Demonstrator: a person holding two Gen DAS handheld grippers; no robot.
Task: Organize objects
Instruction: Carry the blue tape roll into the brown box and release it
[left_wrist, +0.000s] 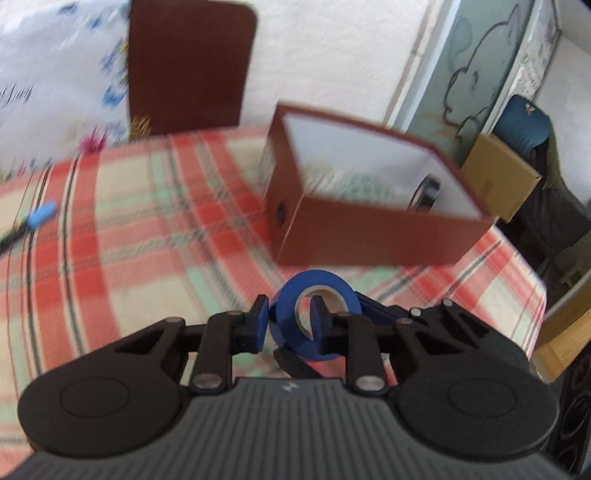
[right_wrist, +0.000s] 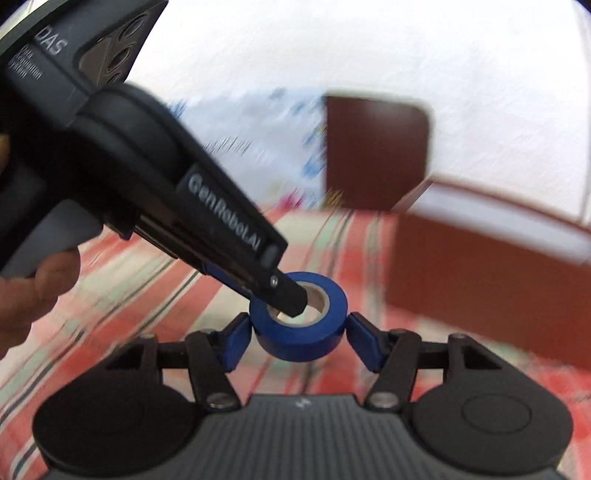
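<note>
— What are we holding with the left claw (left_wrist: 290, 314)?

— We are grasping the blue tape roll (left_wrist: 288, 295) by its wall: one finger is reaching through the hole, the other is pressing on the outside, so the jaws are standing nearly together with only the band of tape between them.

— And the right claw (right_wrist: 300, 332)?

— We are clamping the same roll there too. Its two blue pads are sitting on opposite sides of the roll's outer face, touching it, with the roll lying flat between the fingertips. The left claw is coming in from the upper left of the right claw, and a hand (right_wrist: 33, 295) is gripping its handle.

— Is the roll resting on the worktop (left_wrist: 147, 240)?

— We are not managing to tell; the checked cloth is blurred beneath it.

— What are we seeing ahead?

— Beyond the left claw's tips and slightly to the right, the open brown box (left_wrist: 369, 236) is standing on the worktop, near the roll but apart from it. A black roll (left_wrist: 426, 194) is leaning on edge against the box's white inner wall. Far to the left of the claw a blue-capped marker (left_wrist: 40, 216) is lying on the cloth.
</note>
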